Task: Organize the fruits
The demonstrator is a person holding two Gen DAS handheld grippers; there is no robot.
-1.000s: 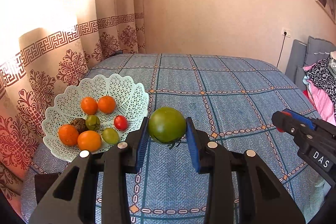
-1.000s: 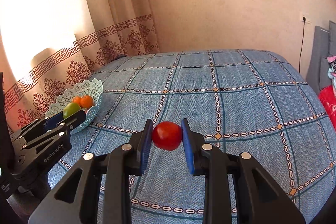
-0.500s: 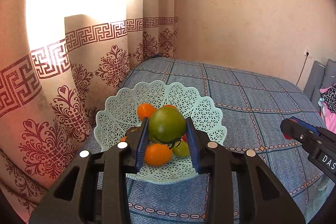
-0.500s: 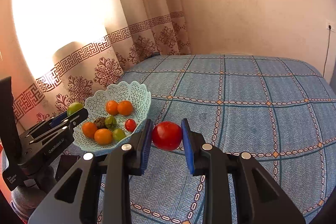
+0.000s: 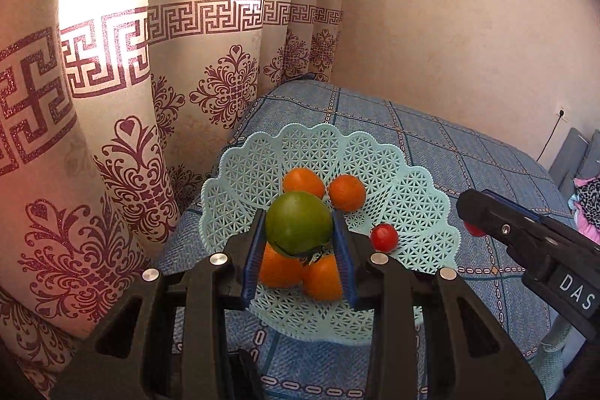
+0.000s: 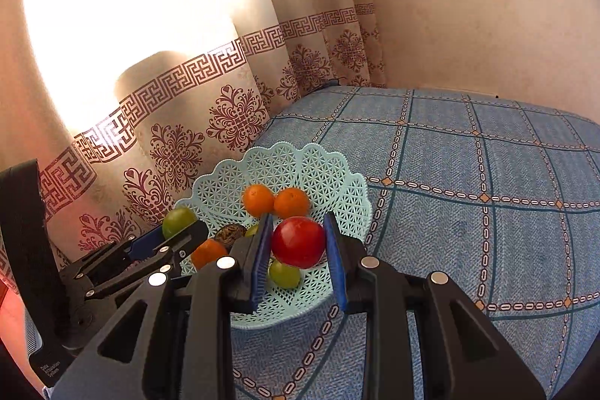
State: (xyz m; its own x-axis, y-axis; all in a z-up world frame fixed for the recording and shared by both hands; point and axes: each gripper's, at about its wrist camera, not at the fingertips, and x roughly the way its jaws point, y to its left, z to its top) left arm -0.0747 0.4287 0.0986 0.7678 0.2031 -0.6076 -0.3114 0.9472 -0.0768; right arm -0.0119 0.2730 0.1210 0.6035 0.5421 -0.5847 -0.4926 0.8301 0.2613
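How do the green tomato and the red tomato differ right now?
Colour: the green tomato is green with a dark stalk; the red tomato is glossy red with no stalk showing.
Holder: the green tomato sits in the left gripper, the red tomato in the right gripper.
Shared: both are round, clamped between blue pads, and held over the basket.

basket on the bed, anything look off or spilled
Nothing stands out. The lattice basket sits level on the bedspread with its fruit inside; the green tomato and red tomato are held in the grippers, not dropped.
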